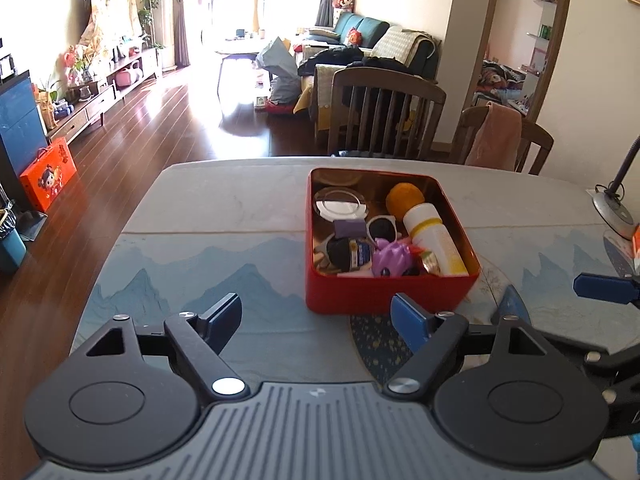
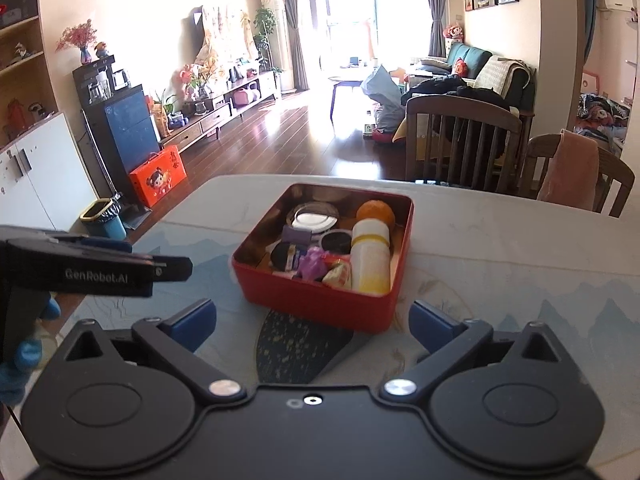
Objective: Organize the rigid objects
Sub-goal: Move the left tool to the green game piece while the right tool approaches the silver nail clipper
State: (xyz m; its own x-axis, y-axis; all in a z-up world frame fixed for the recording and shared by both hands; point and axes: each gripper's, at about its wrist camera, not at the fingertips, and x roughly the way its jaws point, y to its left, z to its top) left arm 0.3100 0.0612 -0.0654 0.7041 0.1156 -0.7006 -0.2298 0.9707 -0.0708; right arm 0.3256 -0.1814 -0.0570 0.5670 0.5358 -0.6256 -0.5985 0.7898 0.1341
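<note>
Left wrist view: left claw (image 1: pixel 316 320) is spread wide and holds nothing, low over the bench (image 1: pixel 224 216). Just ahead stands the red tin box (image 1: pixel 384 292), filled with a white bottle (image 1: pixel 434 236), an orange (image 1: pixel 404 196), sunglasses (image 1: pixel 382 228) and a glass lid (image 1: pixel 340 204).

Right wrist view: right claw (image 2: pixel 312 324) is also wide apart and empty, near the same box (image 2: pixel 320 304) on the bench (image 2: pixel 500 240).

Inside the red tin (image 1: pixel 390 294), the black sunglasses (image 1: pixel 382 229) sit half buried under the white bottle (image 1: pixel 434 236) and purple toy (image 1: pixel 390 258). The small wrapped thing (image 1: pixel 430 262) beside them is too tiny to name, perhaps a sweet. At the right edge, the desk lamp (image 1: pixel 614 208) is cut off and the right claw (image 1: pixel 604 288) pokes in only partly.
</note>
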